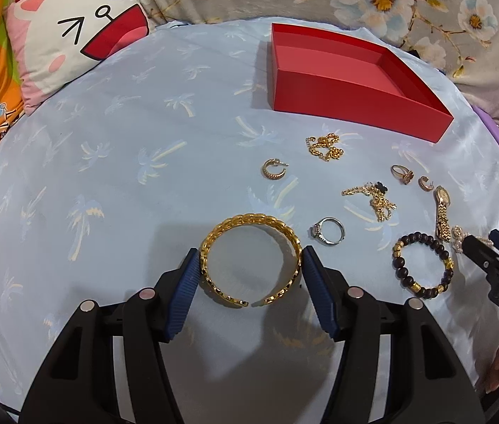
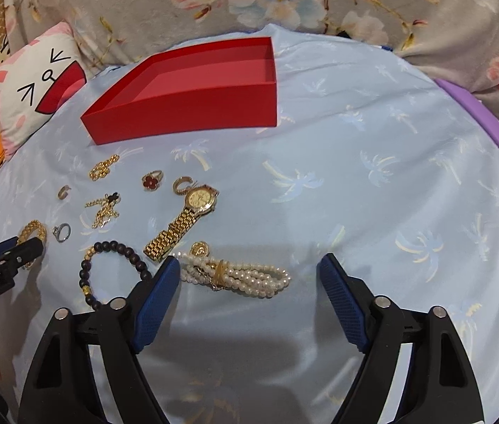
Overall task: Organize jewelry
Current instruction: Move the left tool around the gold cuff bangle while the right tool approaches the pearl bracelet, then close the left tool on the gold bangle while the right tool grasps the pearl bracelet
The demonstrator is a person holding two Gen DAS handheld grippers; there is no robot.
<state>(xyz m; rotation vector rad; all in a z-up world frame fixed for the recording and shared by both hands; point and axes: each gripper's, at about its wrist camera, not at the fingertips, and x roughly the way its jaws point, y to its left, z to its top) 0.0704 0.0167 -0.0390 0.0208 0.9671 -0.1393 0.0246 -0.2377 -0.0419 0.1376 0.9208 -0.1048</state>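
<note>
Red box (image 1: pixel 338 92) is totally bare inside in both views, so I'd call this the very start: 0 pieces put away, everything lying on the blue palm-print cloth (image 1: pixel 108 176) on the near side of the box.

Going left to right in front of the box: my left gripper (image 1: pixel 249 265) has its pads touching either side of the gold bangle (image 1: pixel 249 258), seemingly clamped on it, but the bangle looks to be sitting on the cloth, not lifted. Next the gold hoop earring (image 1: pixel 273 168), silver ring (image 1: pixel 328 230), the 2 gold chains, the flower ring (image 2: pixel 152 179), the dark bead bracelet (image 1: pixel 422 265) and the gold watch (image 2: pixel 186 217).

Right gripper (image 2: pixel 249 275) is spread wide, holding nothing, with the pearl bracelet (image 2: pixel 239 274) lying between its fingers.

Only the right wrist view shows the pearls properly and the watch face; the left view barely catches the pearls at its edge. Only the left view shows the pads against the bangle.
</note>
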